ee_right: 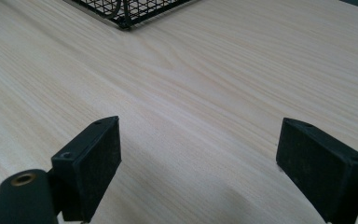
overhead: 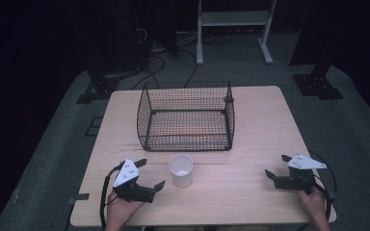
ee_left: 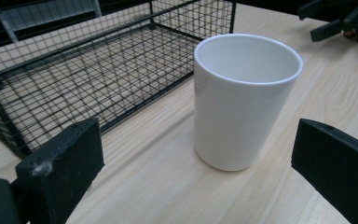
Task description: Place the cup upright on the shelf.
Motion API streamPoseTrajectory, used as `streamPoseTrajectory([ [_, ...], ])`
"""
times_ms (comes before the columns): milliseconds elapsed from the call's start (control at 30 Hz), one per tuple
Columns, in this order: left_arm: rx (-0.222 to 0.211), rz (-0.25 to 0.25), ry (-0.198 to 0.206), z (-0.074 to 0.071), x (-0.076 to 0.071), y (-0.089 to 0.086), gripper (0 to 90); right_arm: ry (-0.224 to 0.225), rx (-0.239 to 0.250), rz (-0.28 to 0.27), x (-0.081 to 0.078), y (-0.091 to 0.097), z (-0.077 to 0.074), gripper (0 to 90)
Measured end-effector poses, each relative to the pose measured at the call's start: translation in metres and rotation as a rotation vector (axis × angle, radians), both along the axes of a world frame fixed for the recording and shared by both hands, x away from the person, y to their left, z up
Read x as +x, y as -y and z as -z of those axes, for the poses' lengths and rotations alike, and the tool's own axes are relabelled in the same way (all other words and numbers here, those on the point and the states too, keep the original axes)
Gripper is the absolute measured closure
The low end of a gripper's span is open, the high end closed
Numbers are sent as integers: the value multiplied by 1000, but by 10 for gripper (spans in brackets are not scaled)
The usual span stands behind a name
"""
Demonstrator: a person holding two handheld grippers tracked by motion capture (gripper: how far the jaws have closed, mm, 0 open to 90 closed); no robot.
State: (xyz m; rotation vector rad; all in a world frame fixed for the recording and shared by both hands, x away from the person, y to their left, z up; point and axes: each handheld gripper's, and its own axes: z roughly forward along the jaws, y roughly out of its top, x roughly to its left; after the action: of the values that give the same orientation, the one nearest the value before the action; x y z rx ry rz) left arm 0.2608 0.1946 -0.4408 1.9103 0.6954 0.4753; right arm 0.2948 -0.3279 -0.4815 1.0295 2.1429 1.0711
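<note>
High view: standing upright on the pale wooden counter (overhead: 250, 192), a plain white ceramic cup without a handle (overhead: 180, 170), mouth up and empty as far as can be seen, just in front of the near wall of the black wire-mesh basket (overhead: 186, 116) and apart from it. Not yet gripped, not yet lifted.

Left gripper view: looking along spread black jaws at the same cup (ee_left: 242, 100), sitting between them but farther ahead, neither pad touching its wall. Basket (ee_left: 88, 74) lying behind and to one side, its mesh floor bare, nothing resting inside.

Hovering just left of the cup in the high view, the left gripper (overhead: 147, 174), jaws released and pointing toward the cup, a hand (overhead: 123, 209) holding it from below. Waiting well apart at the right edge of the counter, the right gripper (overhead: 279, 167), jaws likewise released and holding nothing; right gripper view facing bare wood grain with a corner of the basket (ee_right: 130, 9) far off at the top.

Judging progress: barely begun, at the approach stage. Probably aiming to put the cup into the basket. Remaining, by that reading: easing the left jaws around the cup, closing on it, raising it over the near wire wall, setting it down inside, letting go.
</note>
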Motion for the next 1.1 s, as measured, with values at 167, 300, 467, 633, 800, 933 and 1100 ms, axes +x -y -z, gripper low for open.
streamPoseTrajectory([
  [167, 21, 37, -12, 3, 1, 7, 14, 0, 1, 0, 0, 0, 0, 131],
  [300, 28, 56, -8, 2, 0, 12, 14, 0, 0, 0, 0, 0, 0, 131],
  [467, 39, 71, -9, 1, 0, 16, 15, 1, -1, 3, 0, 0, 0, 131],
  [633, 72, 106, -23, 1, 2, 23, 15, 2, -4, 3, 0, -1, 0, 131],
  [800, 88, 147, -37, -1, 6, 32, 15, 3, -6, 2, 0, -1, 0, 131],
  [933, 94, 160, -44, -2, 11, 37, 15, 3, -7, 2, 0, -1, 0, 131],
  [1100, 119, 186, -60, -2, 23, 50, 15, 4, -10, 0, 0, -1, 0, 131],
])
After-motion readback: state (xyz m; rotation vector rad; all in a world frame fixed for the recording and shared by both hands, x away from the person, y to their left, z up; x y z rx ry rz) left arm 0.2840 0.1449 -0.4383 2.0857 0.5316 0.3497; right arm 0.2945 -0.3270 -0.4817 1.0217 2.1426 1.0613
